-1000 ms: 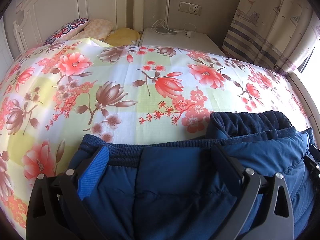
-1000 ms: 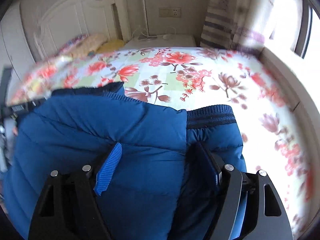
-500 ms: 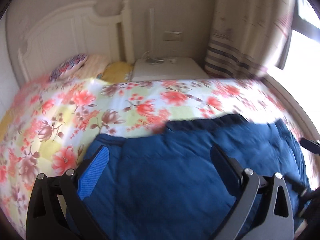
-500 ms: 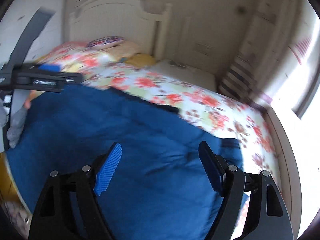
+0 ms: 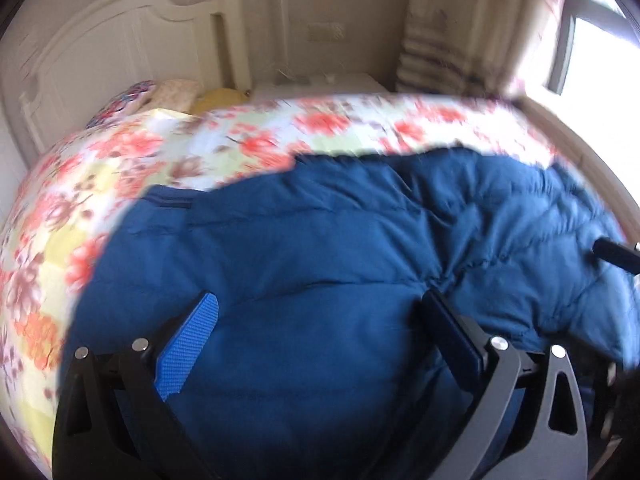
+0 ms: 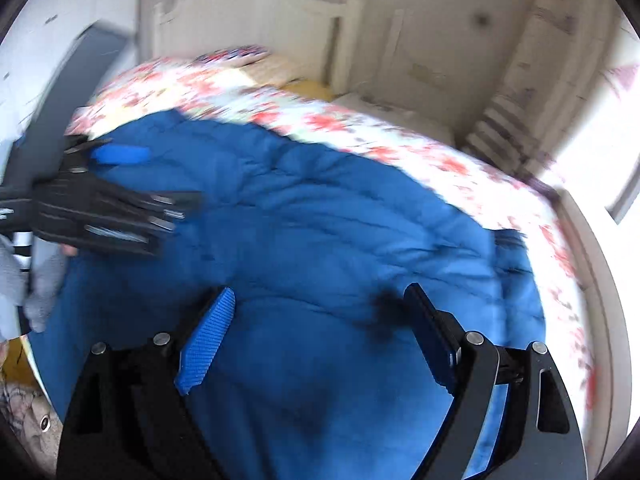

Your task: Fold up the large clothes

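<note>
writing none readable; left tongs (image 5: 320, 320) wide, right tongs (image 6: 324, 312) opening, both empty over blue jacket (image 5: 340, 240).

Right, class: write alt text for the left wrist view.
A padded dark blue quilted jacket lies spread over a floral bedsheet, seen between the open left gripper fingers. A white headboard stands behind, blurred.

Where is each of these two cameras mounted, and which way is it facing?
Left wrist: on the left gripper, looking down along its open fingers over the blue jacket toward the headboard.
Right wrist: on the right gripper, jaws opening, nothing pinched, over the same jacket; left gripper and a gloved hand show.
Shared: jacket, floral bedspread, headboard.
</note>
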